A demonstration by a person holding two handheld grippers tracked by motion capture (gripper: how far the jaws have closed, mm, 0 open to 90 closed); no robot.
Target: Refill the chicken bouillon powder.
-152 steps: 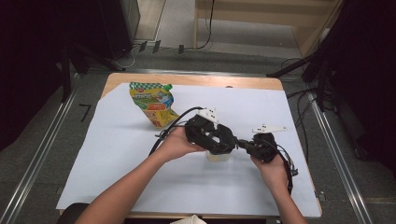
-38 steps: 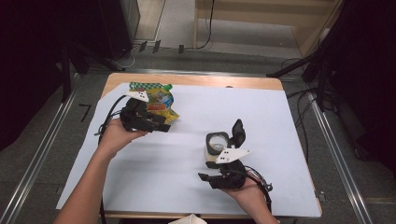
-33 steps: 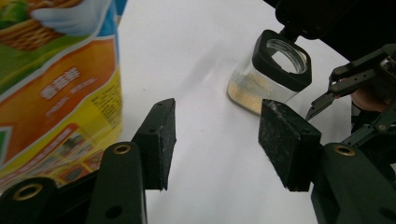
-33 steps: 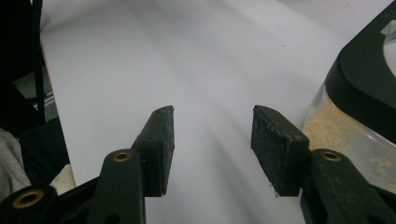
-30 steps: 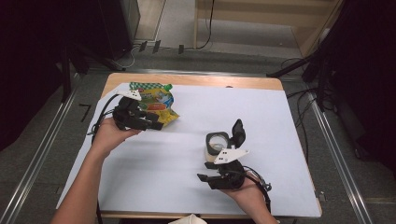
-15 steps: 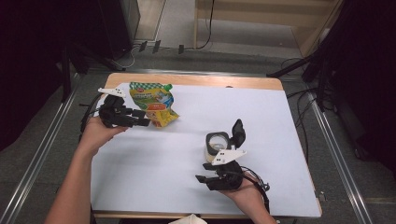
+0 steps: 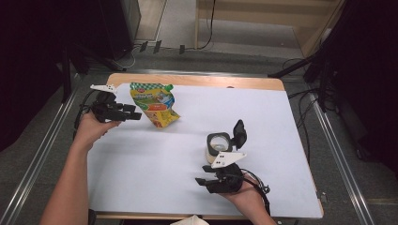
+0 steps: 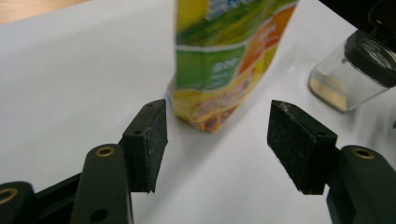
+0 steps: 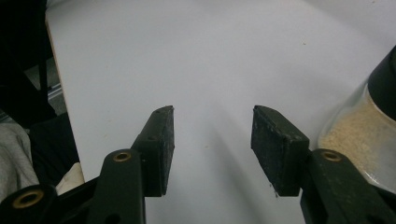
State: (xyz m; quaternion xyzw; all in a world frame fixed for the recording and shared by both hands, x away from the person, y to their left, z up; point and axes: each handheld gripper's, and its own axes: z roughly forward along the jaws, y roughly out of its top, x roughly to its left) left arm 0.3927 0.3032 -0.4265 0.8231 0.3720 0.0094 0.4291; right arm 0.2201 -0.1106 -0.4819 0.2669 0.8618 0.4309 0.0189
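Observation:
A green, yellow and orange snack pouch (image 7: pixel 155 104) stands at the back left of the white sheet. My left gripper (image 7: pixel 136 113) is just to its left, pointing at it. In the left gripper view the pouch (image 8: pixel 224 60) stands a little beyond the fingertips; the left gripper (image 8: pixel 217 126) is open, its jaws have just been opening, and nothing lies between them. A glass jar (image 7: pixel 218 145) holding a little tan powder, its black flip lid raised, stands right of centre. My right gripper (image 7: pixel 200 175) rests in front of it, open and empty (image 9: pixel 212 135), with the jar (image 9: pixel 359 135) beside its right jaw.
The white sheet (image 7: pixel 141 178) covers a wooden table (image 7: pixel 197 80) whose bare strip shows along the far edge. Metal rails (image 7: pixel 338 164) run along both sides on the floor. The jar (image 8: pixel 350 70) also shows far off in the left gripper view.
My left hand has drawn away leftward from the pouch, leaving a gap between the jaws and the pouch. The pouch, the jar and my right hand have stayed where they were.

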